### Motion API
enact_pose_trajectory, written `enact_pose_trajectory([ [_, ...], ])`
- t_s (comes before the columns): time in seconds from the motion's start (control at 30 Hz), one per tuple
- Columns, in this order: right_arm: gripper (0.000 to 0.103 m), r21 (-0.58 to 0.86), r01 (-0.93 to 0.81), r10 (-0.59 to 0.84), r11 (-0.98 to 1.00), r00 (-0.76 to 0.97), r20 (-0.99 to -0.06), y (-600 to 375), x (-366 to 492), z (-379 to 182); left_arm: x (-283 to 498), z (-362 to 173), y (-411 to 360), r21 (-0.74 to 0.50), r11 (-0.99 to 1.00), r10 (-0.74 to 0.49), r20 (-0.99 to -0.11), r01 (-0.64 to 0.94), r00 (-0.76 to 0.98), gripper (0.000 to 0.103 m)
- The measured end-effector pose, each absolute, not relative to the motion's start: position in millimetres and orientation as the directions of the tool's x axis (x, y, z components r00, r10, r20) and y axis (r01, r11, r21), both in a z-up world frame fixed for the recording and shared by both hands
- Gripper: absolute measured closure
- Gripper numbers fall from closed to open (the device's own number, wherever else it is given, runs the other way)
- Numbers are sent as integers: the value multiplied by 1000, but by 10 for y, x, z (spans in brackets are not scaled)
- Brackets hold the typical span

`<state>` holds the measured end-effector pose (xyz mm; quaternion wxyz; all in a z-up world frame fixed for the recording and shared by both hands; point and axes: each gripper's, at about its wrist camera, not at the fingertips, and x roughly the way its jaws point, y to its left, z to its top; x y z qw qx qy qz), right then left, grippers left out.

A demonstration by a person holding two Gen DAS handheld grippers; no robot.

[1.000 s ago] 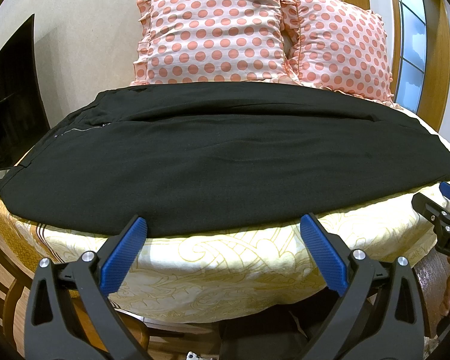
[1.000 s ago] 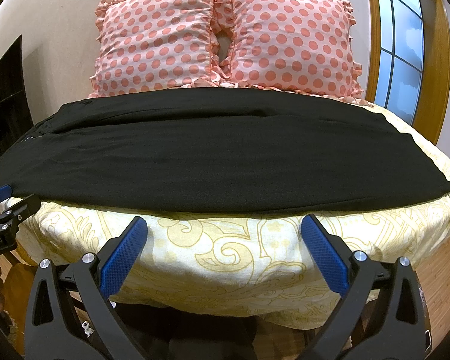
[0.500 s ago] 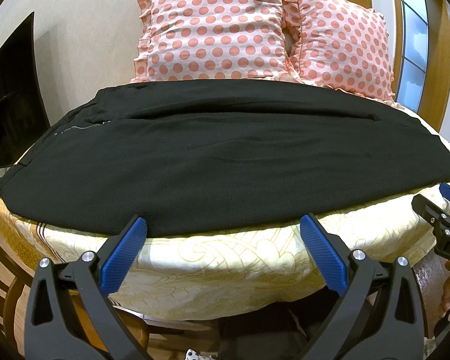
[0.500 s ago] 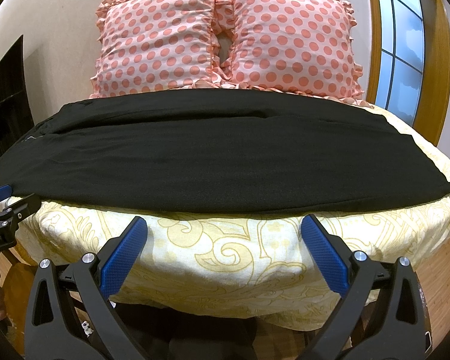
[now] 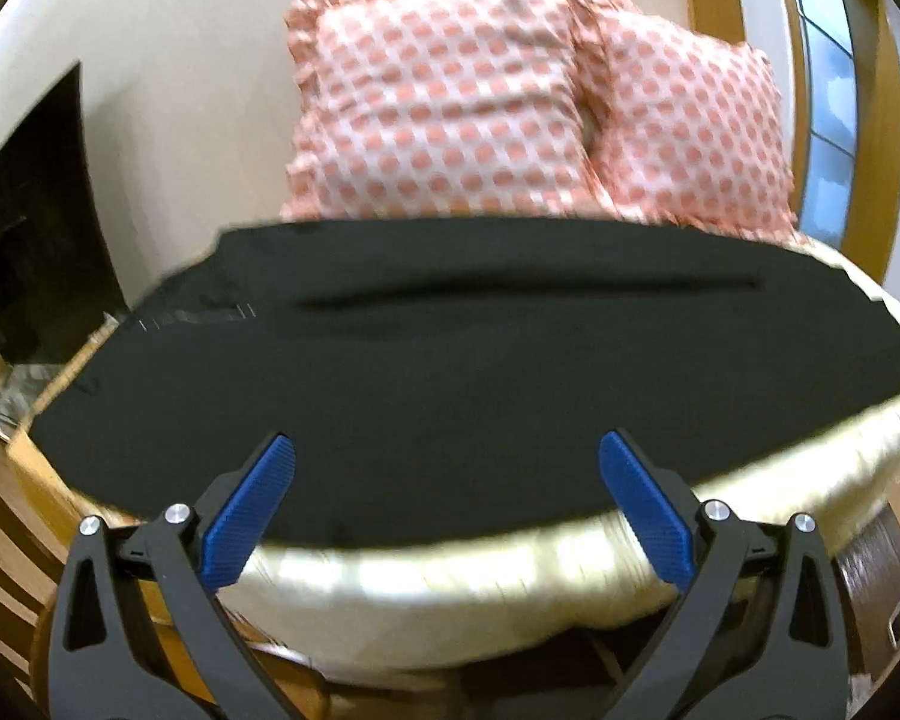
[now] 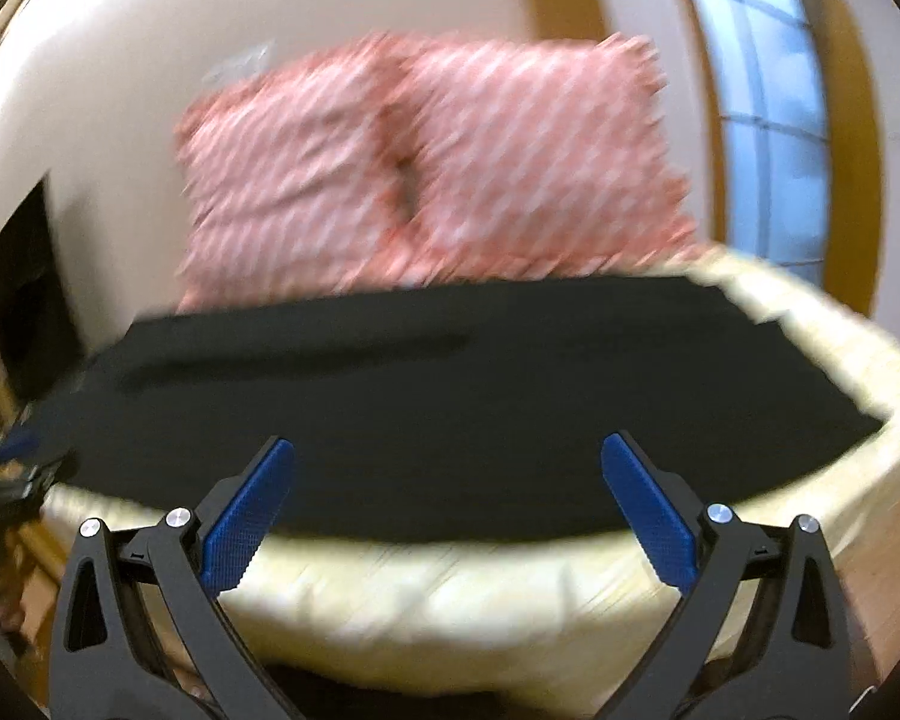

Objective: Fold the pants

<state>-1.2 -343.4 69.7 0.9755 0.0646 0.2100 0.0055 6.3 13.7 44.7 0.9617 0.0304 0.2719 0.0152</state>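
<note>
I take the pants point(image 5: 462, 372) as my landmark: they lie flat across the bed point(image 5: 510, 588), in front of the two dotted pillows point(image 5: 438, 102). Working left to right, my left gripper point(image 5: 447, 504) stands spread wide and empty at the pants' near hem; my right gripper point(image 6: 447, 507) likewise, toward their right end. I judge this the approach step. Next: close each gripper on the near edge, then carry it over.
</note>
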Motion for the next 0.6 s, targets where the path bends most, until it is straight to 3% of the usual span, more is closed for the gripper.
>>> enact_pose_trajectory([
  [0.17,1,165,180,-72,970,858,-509,-4001,701,1083,514,682,226,69,995,94,-494,-69,865,2],
  [0.4,2,231,421,-162,877,712,-684,-4716,2159,1080,1231,774,295,75,989,150,-505,-130,850,2],
  [0.6,35,207,666,-222,717,500,-837,-5298,3255,677,1559,613,406,-3,993,96,-572,-120,815,2],
])
